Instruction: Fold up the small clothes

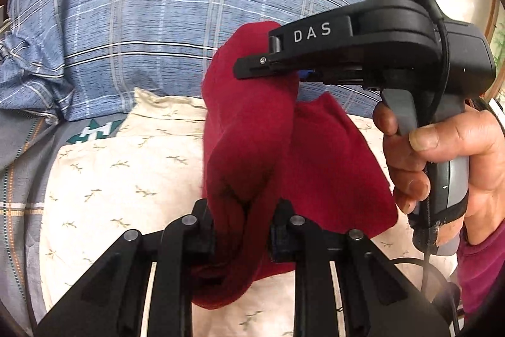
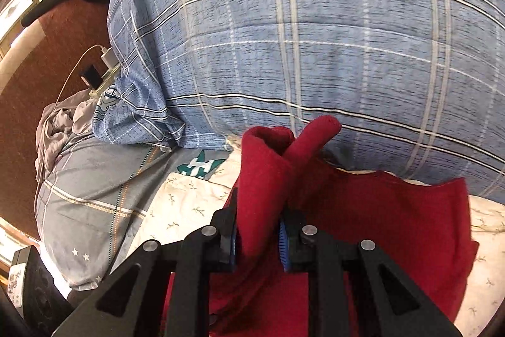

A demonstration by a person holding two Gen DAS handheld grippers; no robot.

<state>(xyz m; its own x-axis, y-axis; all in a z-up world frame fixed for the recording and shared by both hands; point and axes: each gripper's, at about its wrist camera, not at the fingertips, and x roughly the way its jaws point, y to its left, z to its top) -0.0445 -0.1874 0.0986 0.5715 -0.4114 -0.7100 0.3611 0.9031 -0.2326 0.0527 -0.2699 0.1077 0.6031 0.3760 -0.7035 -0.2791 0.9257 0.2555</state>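
A small dark red garment (image 1: 252, 147) hangs above a cream leaf-print cloth (image 1: 104, 179) on the bed. My left gripper (image 1: 243, 229) is shut on a bunched part of it at the bottom of the left wrist view. My right gripper (image 1: 268, 65), black and marked DAS, is shut on another part higher up, held by a hand (image 1: 442, 166). In the right wrist view my right gripper (image 2: 257, 239) clamps a fold of the red garment (image 2: 265, 172), and the rest of the cloth spreads to the right below it.
A large blue plaid duvet (image 1: 142, 21) with a green crest bulges behind. A grey plaid pillow (image 2: 94, 188) lies to the left. A white charger and cable (image 2: 105, 56) and a crumpled grey cloth (image 2: 60, 122) sit at the far left by a brown wall.
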